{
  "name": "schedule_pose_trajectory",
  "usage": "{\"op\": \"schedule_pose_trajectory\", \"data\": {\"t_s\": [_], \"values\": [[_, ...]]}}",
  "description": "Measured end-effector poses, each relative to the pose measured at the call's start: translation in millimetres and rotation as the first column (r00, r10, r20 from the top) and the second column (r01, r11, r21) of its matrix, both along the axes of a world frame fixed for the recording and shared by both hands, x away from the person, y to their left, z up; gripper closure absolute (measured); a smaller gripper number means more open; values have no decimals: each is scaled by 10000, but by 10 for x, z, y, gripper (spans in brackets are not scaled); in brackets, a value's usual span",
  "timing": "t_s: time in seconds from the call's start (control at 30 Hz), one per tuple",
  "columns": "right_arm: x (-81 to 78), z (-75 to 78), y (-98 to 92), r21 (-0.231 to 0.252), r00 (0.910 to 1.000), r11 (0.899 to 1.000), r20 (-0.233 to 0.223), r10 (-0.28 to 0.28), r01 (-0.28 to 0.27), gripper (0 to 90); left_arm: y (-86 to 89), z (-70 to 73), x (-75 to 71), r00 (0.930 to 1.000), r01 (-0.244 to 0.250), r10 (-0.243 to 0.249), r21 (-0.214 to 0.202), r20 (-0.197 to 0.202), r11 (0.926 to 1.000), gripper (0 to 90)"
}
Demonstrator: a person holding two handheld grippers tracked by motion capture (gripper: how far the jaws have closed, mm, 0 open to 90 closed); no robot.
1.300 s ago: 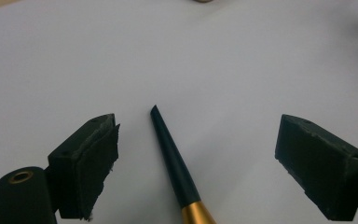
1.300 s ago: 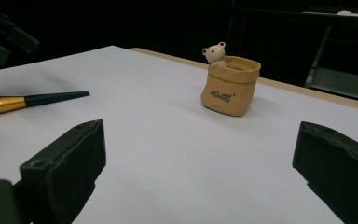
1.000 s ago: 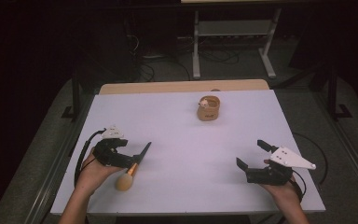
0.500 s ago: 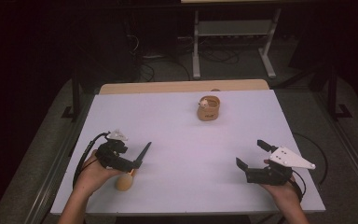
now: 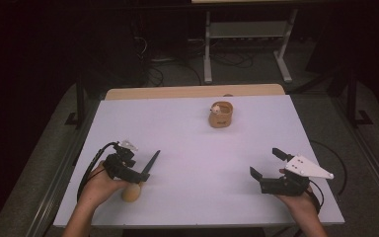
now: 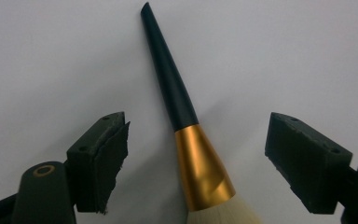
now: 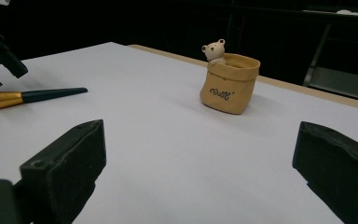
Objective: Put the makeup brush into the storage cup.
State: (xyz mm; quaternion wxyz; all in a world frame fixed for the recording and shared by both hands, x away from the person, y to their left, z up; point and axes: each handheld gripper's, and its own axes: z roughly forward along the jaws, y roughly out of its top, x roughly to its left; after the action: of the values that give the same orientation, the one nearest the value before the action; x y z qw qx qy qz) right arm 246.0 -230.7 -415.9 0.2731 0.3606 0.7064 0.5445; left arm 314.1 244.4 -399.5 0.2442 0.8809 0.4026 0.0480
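Note:
A make-up brush [image 6: 200,158] with a black handle, gold ferrule and cream bristles lies flat on the white table [image 5: 202,148] at the front left. My left gripper [image 6: 196,144] stands over it with one jaw on each side of the ferrule. The jaws have just been closing, but a gap remains on both sides and the pads do not touch the brush. From above, the left gripper [image 5: 139,177] covers the ferrule, and the brush [image 5: 153,159] handle points up and right. My right gripper [image 5: 264,162] rests open at the front right with nothing between its jaws.
A small tan sack-shaped pot [image 5: 220,114] with a bear figure at its rim stands at the back centre, also seen as the pot [image 7: 228,84] ahead of the right gripper [image 7: 198,154]. A wooden strip edges the far side. Dark floor and cables lie beyond.
The left gripper has settled a little lower over the brush, now hiding its gold ferrule from above. The right gripper has kept still.

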Motion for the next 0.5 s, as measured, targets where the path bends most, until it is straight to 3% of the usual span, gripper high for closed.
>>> {"op": "schedule_pose_trajectory", "data": {"t_s": [0.27,0.5], "values": [[-1,-1,1,6,10000,10000,-40,-31,31,20,-11,-36,18,9973,-316,311,-62,-665,9995,284],[3,-3,-1,-63,10000,10000,-26,-57,57,20,-19,-60,28,9946,-192,230,381,-1016,9991,334]]}}
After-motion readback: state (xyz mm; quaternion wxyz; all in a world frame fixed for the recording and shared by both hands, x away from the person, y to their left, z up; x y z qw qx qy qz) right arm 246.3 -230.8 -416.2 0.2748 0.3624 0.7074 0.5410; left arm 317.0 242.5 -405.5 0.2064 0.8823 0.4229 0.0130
